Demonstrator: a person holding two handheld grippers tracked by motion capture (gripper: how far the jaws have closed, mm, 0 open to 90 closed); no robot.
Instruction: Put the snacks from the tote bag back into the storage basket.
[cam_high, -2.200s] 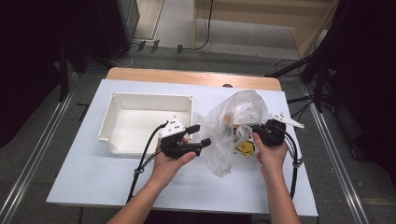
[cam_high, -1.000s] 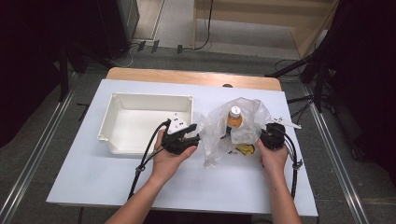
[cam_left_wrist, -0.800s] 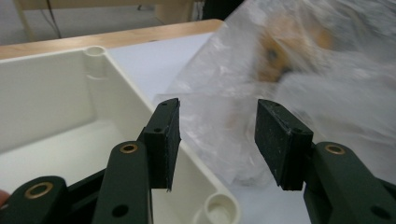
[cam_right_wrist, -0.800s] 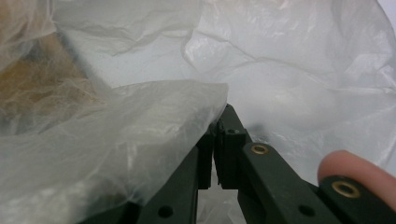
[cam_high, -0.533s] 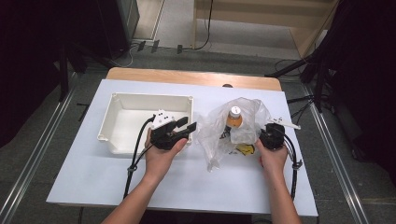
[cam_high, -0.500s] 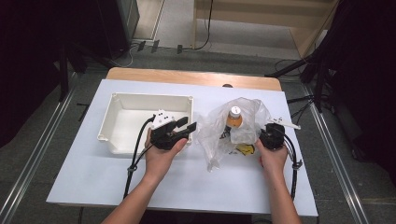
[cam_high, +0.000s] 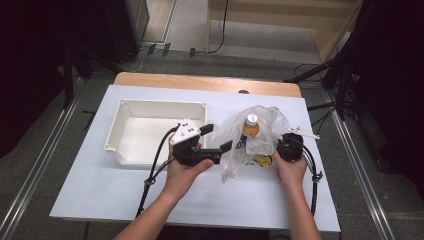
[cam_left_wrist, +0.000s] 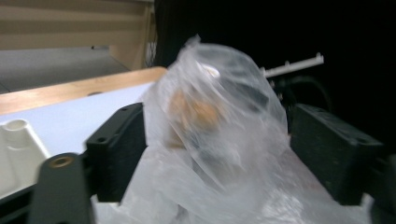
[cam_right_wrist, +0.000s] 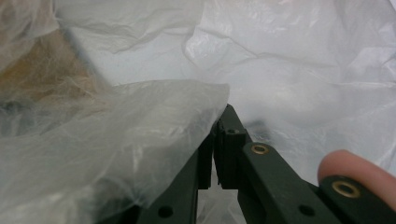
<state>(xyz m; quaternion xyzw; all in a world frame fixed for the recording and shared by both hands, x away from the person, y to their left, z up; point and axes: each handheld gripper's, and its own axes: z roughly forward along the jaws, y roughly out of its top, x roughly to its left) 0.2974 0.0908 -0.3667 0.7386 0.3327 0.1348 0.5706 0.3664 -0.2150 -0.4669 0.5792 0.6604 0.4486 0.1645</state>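
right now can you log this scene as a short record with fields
work in hand: handling a clear plastic bag on the white table
bag contents: an orange bottle with a white cap, upright, and something yellow low down
left gripper: open, jaws spread at the bag's left side
right gripper: shut on a fold of the bag
white tray: left of the bag, nothing in it
far edge: a wooden strip beyond the table

Plastic bag between the left gripper's spread jaws
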